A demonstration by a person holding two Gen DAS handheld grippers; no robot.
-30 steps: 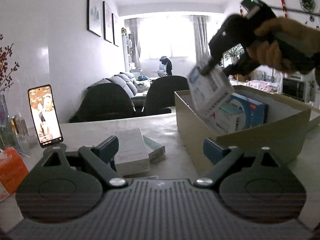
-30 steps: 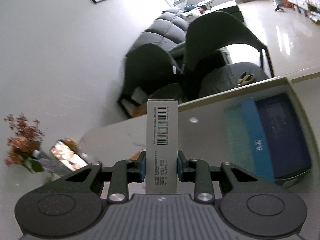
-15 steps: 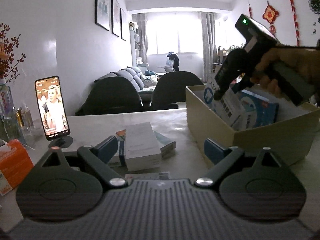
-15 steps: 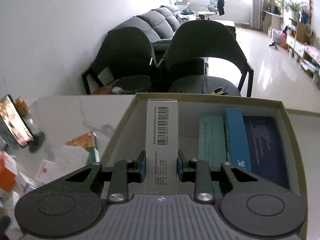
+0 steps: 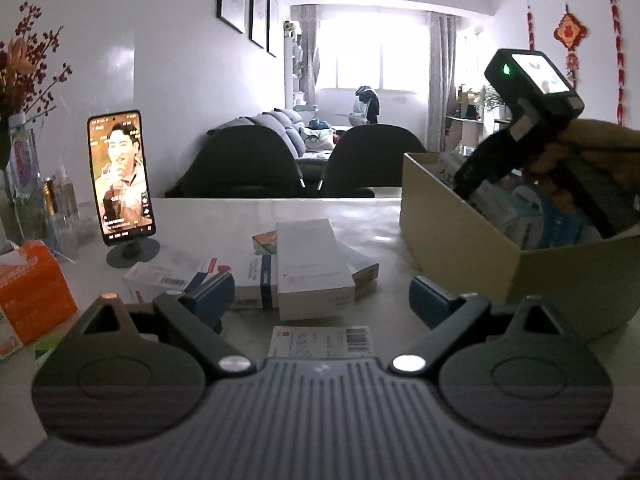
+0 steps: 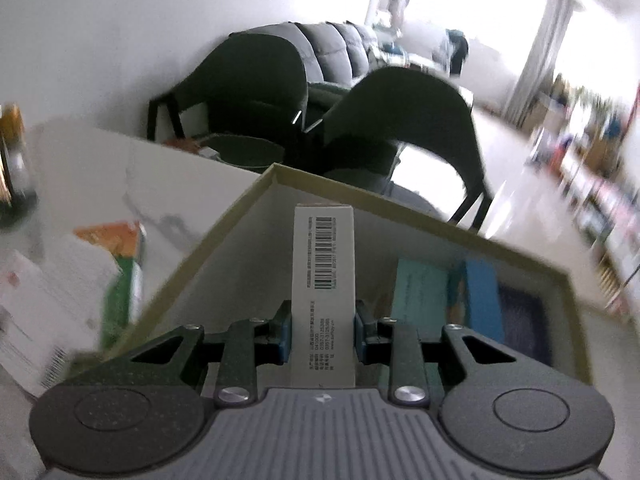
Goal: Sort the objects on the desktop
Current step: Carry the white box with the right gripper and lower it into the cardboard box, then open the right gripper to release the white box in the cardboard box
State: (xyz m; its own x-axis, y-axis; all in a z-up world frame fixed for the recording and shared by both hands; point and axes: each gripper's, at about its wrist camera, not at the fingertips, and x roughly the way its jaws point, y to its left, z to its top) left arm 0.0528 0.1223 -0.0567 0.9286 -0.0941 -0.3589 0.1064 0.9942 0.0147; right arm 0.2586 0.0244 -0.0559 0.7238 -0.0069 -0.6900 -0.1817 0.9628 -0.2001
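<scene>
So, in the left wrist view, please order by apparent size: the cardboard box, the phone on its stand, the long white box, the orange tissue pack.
1. cardboard box
2. long white box
3. phone and orange tissue pack: they look alike; the pack is nearer and cut off by the edge, so unsure.

Right tongs (image 6: pixel 323 332) with white carton (image 6: pixel 323 280) now lower, inside the cardboard box (image 6: pixel 224 240), nearer its corner.

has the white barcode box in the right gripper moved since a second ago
Yes. The white barcode box, clamped in the right gripper, has gone from above the cardboard box down inside its walls.
</scene>
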